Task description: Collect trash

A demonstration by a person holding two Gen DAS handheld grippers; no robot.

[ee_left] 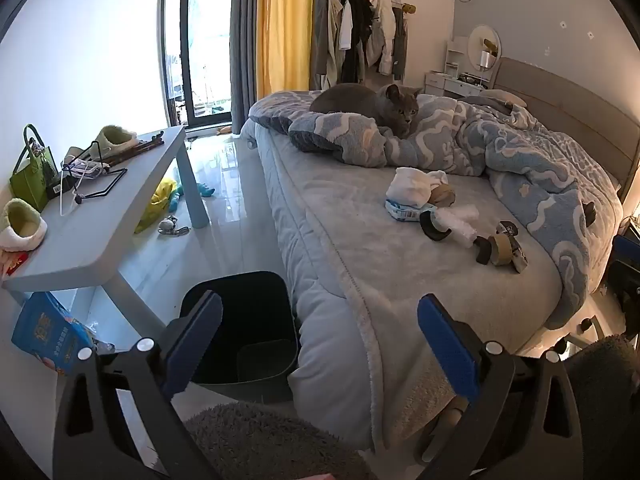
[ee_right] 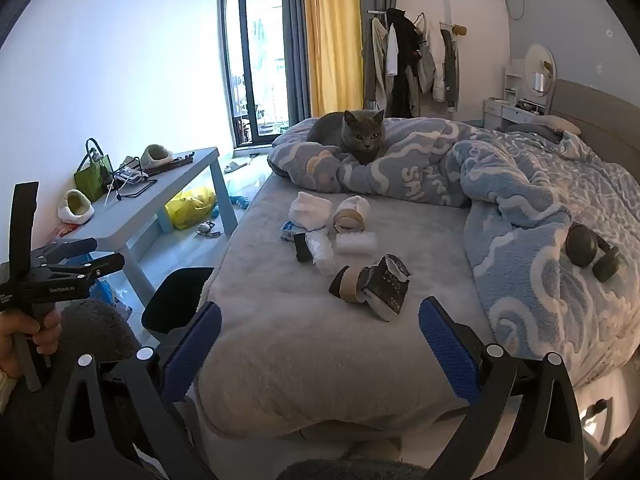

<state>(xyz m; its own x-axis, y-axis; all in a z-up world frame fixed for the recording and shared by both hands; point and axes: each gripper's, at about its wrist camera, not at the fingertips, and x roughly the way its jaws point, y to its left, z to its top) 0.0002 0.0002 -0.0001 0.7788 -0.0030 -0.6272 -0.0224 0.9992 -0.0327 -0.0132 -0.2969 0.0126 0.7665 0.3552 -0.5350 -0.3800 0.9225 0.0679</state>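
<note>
Trash lies in a loose cluster on the grey bed: a crumpled black packet against a cardboard roll, white tissue wads, a tape roll and clear plastic wrap. The left wrist view shows the same cluster, with the tissue wads and the black packet. A black bin stands on the floor against the bed's near corner. My left gripper hangs open above the bin's right side and the bed edge. My right gripper is open over the bed, short of the black packet. Both are empty.
A grey cat sits on the blue patterned duvet behind the trash. Headphones rest on the duvet at right. A low grey table at left carries slippers and a green bag. A blue box lies beneath it. A hand grips the left tool's handle.
</note>
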